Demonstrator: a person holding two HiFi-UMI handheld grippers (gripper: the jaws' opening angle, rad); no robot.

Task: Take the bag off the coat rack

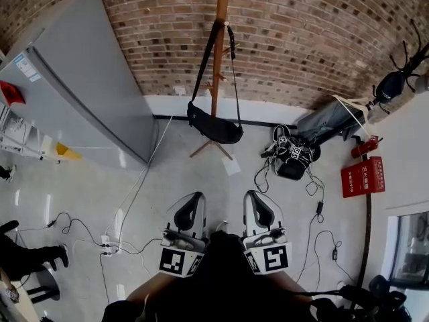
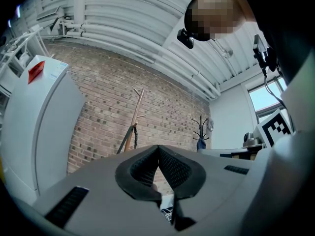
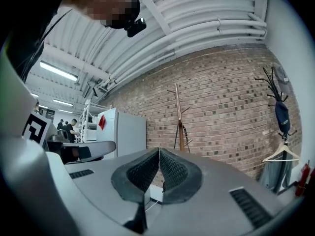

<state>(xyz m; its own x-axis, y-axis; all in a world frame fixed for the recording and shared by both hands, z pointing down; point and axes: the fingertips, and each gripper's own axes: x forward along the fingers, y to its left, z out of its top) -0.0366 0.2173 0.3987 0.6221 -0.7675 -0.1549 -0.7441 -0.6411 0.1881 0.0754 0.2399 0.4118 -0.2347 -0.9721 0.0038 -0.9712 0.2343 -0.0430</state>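
Ahead, the black bag (image 1: 214, 127) hangs by its strap (image 1: 203, 66) from the wooden coat rack (image 1: 220, 19) — well apart from the left gripper (image 1: 195, 196) and right gripper (image 1: 251, 194), both with jaws pressed together, empty. A sideways tug could snag the strap — and likely tip the rack.

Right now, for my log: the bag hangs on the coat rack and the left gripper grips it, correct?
No. The bag hangs on the coat rack, but the left gripper is shut and empty, as the left gripper view shows.
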